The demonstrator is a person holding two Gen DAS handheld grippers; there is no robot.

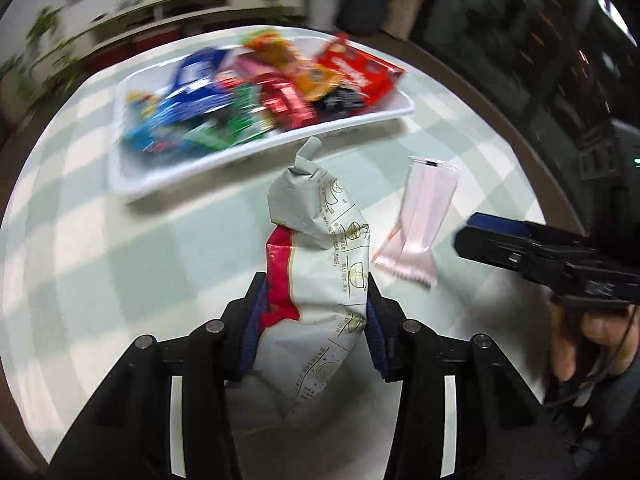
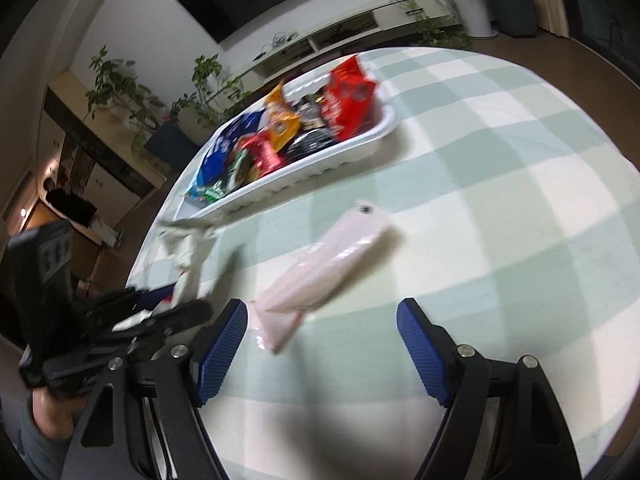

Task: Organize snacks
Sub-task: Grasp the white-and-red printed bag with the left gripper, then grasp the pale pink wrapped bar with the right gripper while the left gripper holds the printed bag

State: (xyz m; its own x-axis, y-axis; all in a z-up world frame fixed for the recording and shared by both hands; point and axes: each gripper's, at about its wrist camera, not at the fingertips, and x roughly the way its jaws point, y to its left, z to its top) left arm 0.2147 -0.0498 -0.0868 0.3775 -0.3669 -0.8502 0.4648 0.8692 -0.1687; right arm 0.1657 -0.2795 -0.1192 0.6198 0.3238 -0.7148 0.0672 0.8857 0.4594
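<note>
A: What's the left gripper (image 1: 316,312) got?

B: Its fingers pinch a crinkled foil packet (image 1: 320,248), grey-white with a red panel and printed line drawings, its top end twisted to a point. The packet is held above the tabletop (image 1: 80,240), just short of the tray.

A: And the tabletop?

B: Round, under a smooth cloth in pale green and white checks.

A: The tray?

B: The tray (image 1: 256,152) is white plastic, rectangular with rounded corners and a ribbed outer wall, toward the far edge. It is heaped with glossy snack bags: a red bag (image 1: 356,68) at one end, an orange bag (image 1: 296,68) beside it, a blue bag (image 1: 196,76) further along, with smaller green, red and black packs between. Blur hides their print.

A: Anything loose?

B: A pink sachet (image 2: 324,272), long, flat and shiny, with a crimped zigzag end, lies on the cloth between the tray and the near edge.

A: The right gripper (image 2: 322,332)?

B: Its fingers, with blue ribbed pads (image 2: 424,352), are spread wide and hold nothing; the sachet's near end lies just ahead of them.
</note>
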